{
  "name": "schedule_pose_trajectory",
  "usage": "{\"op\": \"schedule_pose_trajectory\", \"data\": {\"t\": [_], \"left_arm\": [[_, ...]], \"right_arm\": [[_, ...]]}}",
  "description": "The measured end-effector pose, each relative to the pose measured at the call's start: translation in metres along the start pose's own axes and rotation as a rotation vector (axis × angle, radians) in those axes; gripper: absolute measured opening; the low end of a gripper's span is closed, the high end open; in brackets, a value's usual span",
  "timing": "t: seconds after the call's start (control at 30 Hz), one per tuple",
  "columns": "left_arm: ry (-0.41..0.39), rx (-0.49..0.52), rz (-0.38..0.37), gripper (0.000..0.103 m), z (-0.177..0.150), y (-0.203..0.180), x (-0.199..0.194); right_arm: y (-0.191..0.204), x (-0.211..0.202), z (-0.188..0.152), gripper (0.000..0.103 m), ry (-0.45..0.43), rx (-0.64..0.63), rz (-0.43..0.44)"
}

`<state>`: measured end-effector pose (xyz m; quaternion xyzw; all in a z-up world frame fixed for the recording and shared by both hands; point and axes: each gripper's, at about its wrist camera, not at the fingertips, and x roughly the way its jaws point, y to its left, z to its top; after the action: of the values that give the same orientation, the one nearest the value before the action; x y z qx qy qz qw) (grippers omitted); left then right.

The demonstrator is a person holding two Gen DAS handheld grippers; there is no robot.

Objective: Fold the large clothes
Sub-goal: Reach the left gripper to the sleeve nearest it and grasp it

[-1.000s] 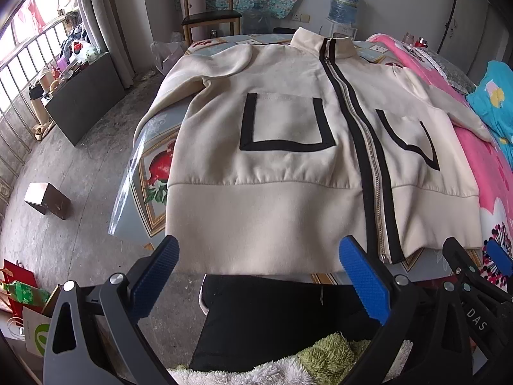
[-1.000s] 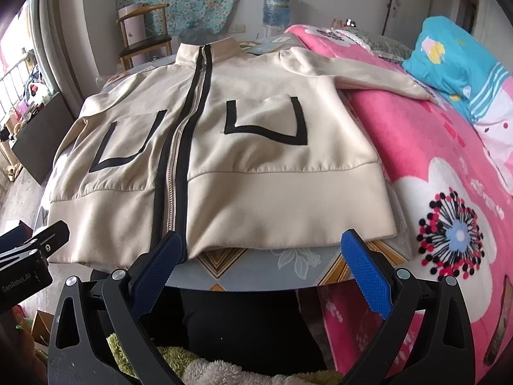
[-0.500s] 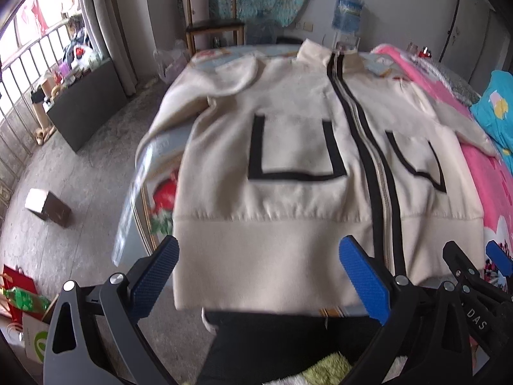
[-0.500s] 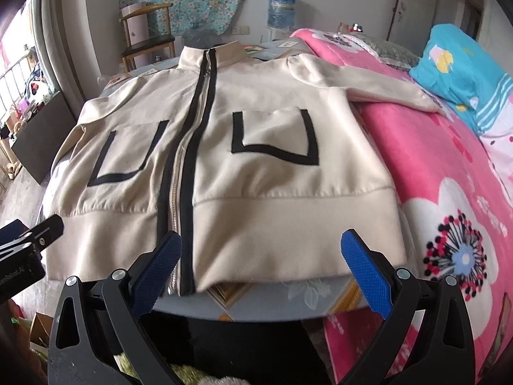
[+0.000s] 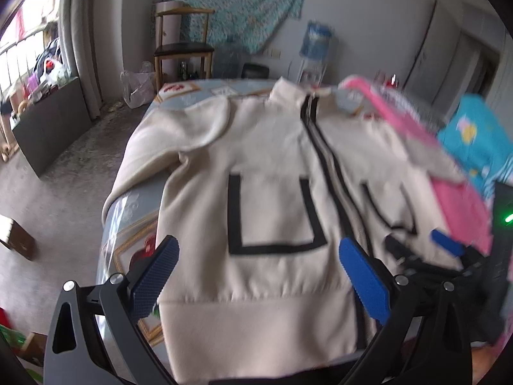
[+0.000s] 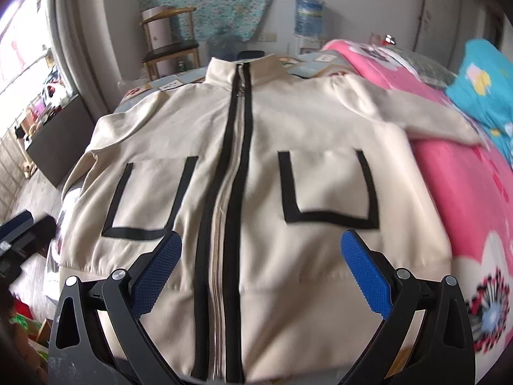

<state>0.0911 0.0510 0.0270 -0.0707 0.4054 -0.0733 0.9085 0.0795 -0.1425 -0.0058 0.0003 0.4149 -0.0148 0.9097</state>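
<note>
- Cream zip-up jacket [image 6: 256,173] with black trim lies flat, front up, on the table [image 5: 134,211], collar at the far end.
- Pink floral bedspread [image 6: 465,199] lies just right of the jacket, under its right sleeve.
- Wooden chair [image 5: 182,48] stands beyond the jacket's collar, well apart.
- Left gripper [image 5: 256,276] hovers over the jacket's left hem, jaws wide and holding nothing.
- Right gripper [image 6: 259,269] hovers over the jacket's zipper near the hem, jaws wide and holding nothing.
</note>
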Motion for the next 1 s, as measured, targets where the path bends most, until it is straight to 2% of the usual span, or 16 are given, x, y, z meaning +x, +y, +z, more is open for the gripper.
{"op": "schedule_pose_trajectory", "data": {"t": [0.07,0.3,0.5,0.57,0.67,0.77,0.87,1.0], "left_arm": [[-0.032,-0.023,-0.005,0.098,0.007,0.006,-0.002],[-0.089,-0.115,0.055,0.098,0.018,0.046,-0.001],[-0.020,-0.230,0.027,0.098,0.026,0.110,0.025],[-0.021,-0.322,0.091,0.098,0.028,0.144,0.034],[0.009,-0.472,0.104,0.098,0.027,0.195,0.050],[0.122,-0.755,-0.022,0.098,0.009,0.261,0.084],[0.207,-1.012,-0.173,0.098,-0.019,0.302,0.119],[0.280,-1.227,-0.323,0.098,-0.050,0.323,0.157]], "right_arm": [[0.005,0.008,0.010,0.096,-0.009,-0.042,0.009],[0.023,0.037,0.039,0.096,-0.012,-0.107,0.098],[0.046,0.061,0.054,0.096,0.019,-0.150,0.200],[0.056,0.069,0.056,0.096,0.034,-0.163,0.243],[0.067,0.076,0.056,0.096,0.052,-0.186,0.273],[0.075,0.081,0.055,0.096,0.064,-0.214,0.273],[0.076,0.084,0.057,0.096,0.072,-0.218,0.259],[0.073,0.087,0.059,0.096,0.074,-0.203,0.232]]}}
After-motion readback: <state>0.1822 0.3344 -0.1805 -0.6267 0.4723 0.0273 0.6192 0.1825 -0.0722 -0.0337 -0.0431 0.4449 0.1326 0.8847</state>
